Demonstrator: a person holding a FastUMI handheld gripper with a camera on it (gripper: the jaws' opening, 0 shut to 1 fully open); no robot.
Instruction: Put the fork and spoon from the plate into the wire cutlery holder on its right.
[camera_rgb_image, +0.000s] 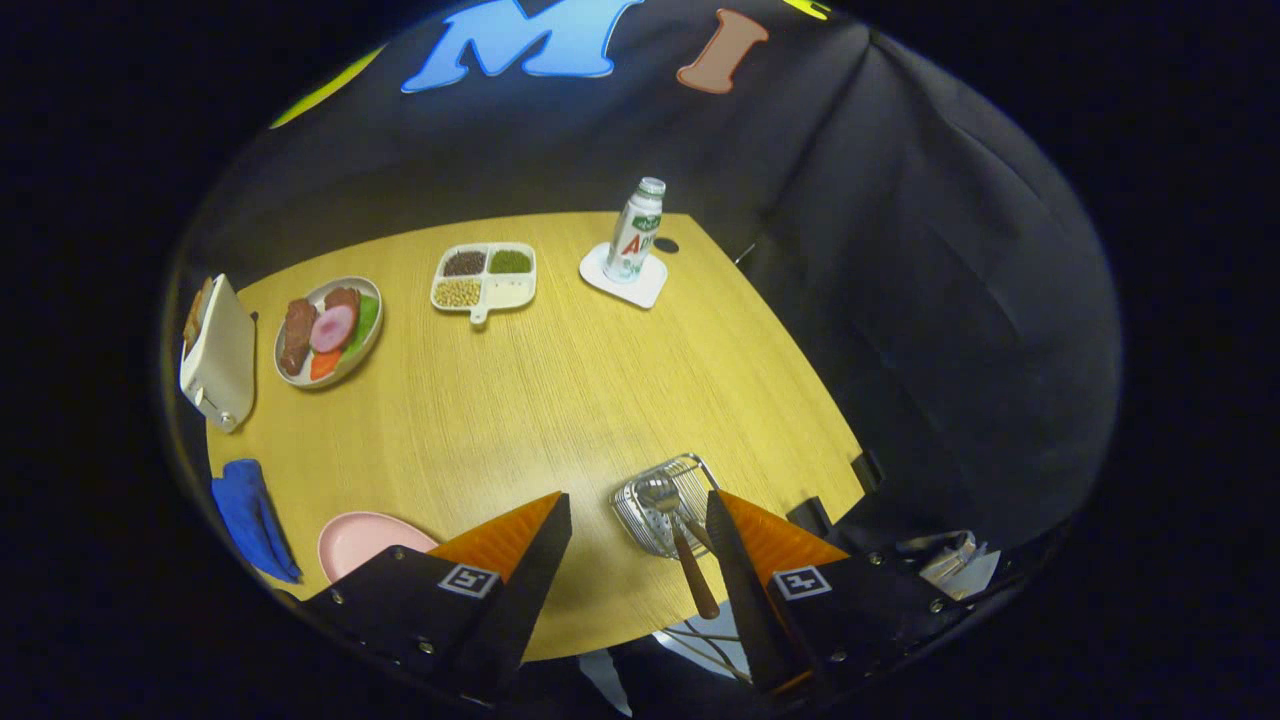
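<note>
— Wire, silver and shiny: where does the wire cutlery holder sit?

— Between the two fingers, closer to the right one, on the wooden table. A spoon stands in it, bowl up, its brown handle slanting down toward the right finger. I cannot make out a fork.

— And the gripper?

— Released. Its fingers are spread wide and press on nothing; the spoon's handle lies just beside the right finger, but whether they touch I cannot tell.

— The plate?

— A pink plate lies just outside the left finger, partly hidden behind it. What shows of it is bare.

— What else is around?

— A blue cloth lies further left of the pink plate. Well beyond the fingers, from left to right: a white toaster, a dish of meat and vegetables, a divided tray of beans and grains, and a bottle upright on a white coaster.
</note>
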